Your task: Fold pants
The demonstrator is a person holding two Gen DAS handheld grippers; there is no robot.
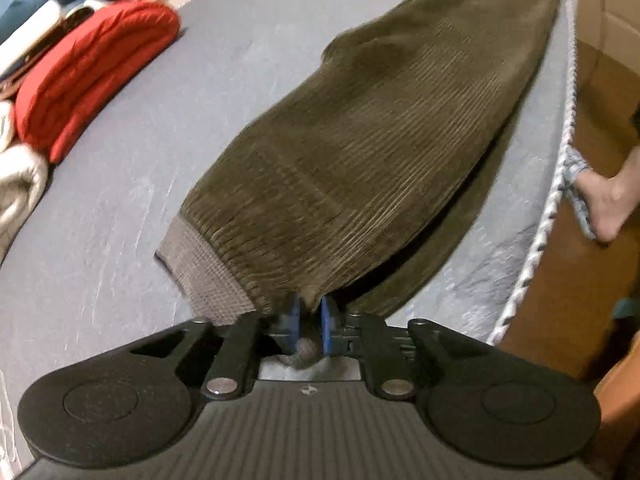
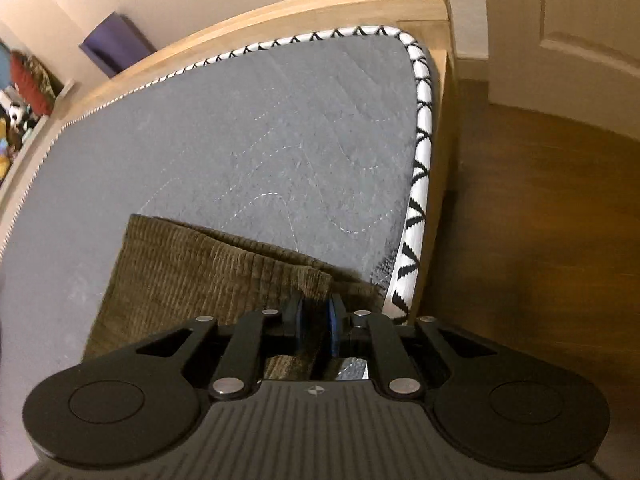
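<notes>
- so the surface is a grey quilted mattress (image 2: 240, 152) with wavy stitch lines, edged in white piping with a black zigzag, sitting in a pale wood bed frame (image 2: 436, 4)
- room stuff: brown wood floor (image 2: 540, 200), a white panelled door (image 2: 568, 28), cream walls, and a cardboard box (image 1: 608, 60) right beside the mattress edge
- over on the far side there's a folded red blanket (image 1: 92, 76), ribbed and puffy, with cream bedding next to it
- a bare foot (image 1: 608, 200) stands on the floor by the bed
- the pants (image 1: 380, 152) are olive-brown corduroy, ridged, lying stretched long near the mattress edge, grey knit waistband at the near end
- left gripper (image 1: 310, 312) has its blue pads clenched on bunched fabric just beside the waistband
- right gripper (image 2: 316, 314) pinches the corduroy at the other end, near the mattress corner
</notes>
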